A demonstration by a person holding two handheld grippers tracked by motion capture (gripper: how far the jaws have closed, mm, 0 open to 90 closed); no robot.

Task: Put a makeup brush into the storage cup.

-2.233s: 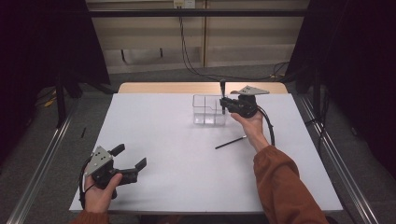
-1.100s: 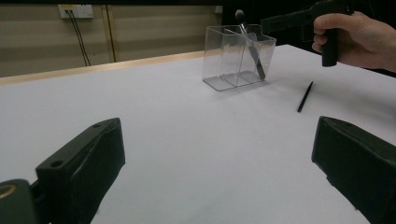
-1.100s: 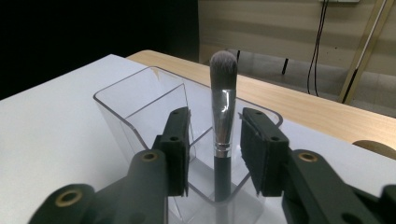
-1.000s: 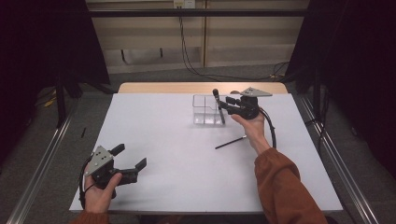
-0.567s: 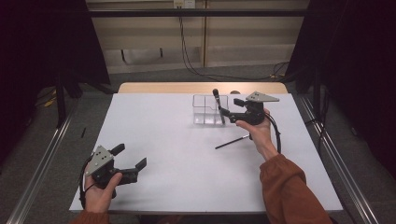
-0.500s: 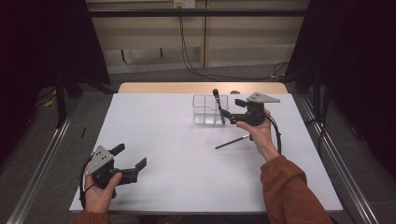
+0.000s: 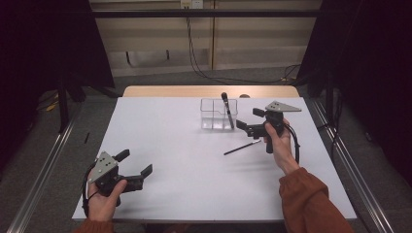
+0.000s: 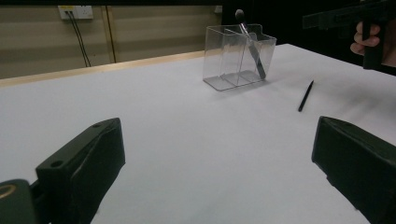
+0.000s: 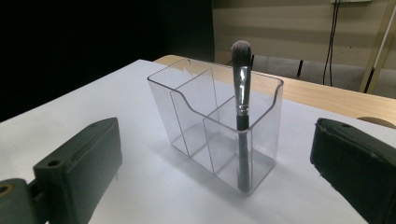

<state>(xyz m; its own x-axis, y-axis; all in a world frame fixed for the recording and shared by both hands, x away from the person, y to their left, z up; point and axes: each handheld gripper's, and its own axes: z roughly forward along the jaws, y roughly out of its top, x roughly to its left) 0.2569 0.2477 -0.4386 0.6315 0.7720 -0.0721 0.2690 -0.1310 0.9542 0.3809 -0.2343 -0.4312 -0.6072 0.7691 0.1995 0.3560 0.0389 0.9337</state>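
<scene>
The right claw (image 7: 247, 127) has just opened, leaving the brush (image 9: 240, 116) standing in the organizer (image 9: 187, 88); the pencil (image 7: 242, 147) is probably next.

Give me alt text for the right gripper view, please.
A makeup brush stands bristles up in the near corner compartment of a clear acrylic organizer on a white table. The right claw is open just in front of it, its jaws apart with nothing between them.
</scene>
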